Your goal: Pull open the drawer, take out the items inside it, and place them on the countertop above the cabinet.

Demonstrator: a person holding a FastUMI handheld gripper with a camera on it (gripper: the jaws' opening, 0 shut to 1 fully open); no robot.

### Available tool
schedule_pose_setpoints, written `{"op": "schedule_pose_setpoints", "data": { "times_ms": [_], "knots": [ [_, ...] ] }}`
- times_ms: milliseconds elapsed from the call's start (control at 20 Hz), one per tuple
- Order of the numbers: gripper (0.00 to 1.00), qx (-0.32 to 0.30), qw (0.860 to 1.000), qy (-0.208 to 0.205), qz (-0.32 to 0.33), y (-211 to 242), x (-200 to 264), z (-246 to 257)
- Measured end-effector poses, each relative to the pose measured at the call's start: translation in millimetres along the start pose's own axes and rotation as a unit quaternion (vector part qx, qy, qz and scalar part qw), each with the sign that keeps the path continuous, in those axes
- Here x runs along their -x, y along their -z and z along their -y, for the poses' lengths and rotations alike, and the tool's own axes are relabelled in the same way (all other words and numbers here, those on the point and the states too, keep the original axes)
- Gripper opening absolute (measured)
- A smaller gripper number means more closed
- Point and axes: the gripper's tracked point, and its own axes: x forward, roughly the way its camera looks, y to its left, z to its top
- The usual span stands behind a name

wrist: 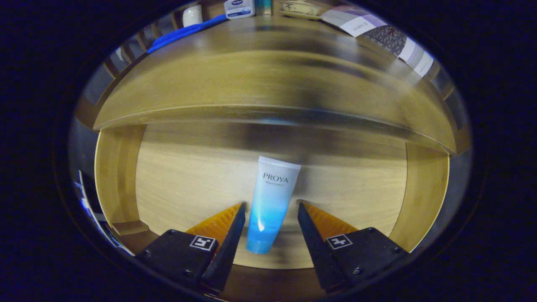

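Note:
The wooden drawer (pixel 117 176) stands pulled open below the countertop (pixel 268 71). On its floor lies a white-to-blue tube (pixel 270 201), its blue cap end toward me and its flat white end pointing to the back of the drawer. My gripper (pixel 271 206) is open and hangs over the drawer, one finger on each side of the tube's lower half. A narrow gap shows between each finger and the tube, so neither finger presses on it.
On the countertop's far side stand a white-and-blue bottle (pixel 239 8), a white cup (pixel 192 16), a blue cloth (pixel 188 31) and flat boxes (pixel 377 31). The drawer's side walls (pixel 423 188) rise left and right of the fingers.

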Motion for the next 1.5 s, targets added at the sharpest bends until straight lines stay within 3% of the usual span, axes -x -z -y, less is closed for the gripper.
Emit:
{"op": "schedule_pose_setpoints", "data": {
  "times_ms": [250,350,550,700,1150,1500],
  "knots": [
    [0.82,-0.003,1.0,0.009,-0.021,1.8,0.3,2.4],
    [0.76,-0.002,1.0,0.008,-0.023,-9.3,4.5,1.6],
    [0.54,-0.004,1.0,0.012,-0.023,-29.9,17.3,4.5],
    [0.5,-0.005,1.0,0.015,0.008,-31.3,13.4,4.2],
    [0.48,-0.019,0.995,-0.011,0.102,-45.1,20.6,0.5],
    [0.48,-0.01,0.986,-0.02,0.166,-58.4,74.3,4.2]
  ]
}}
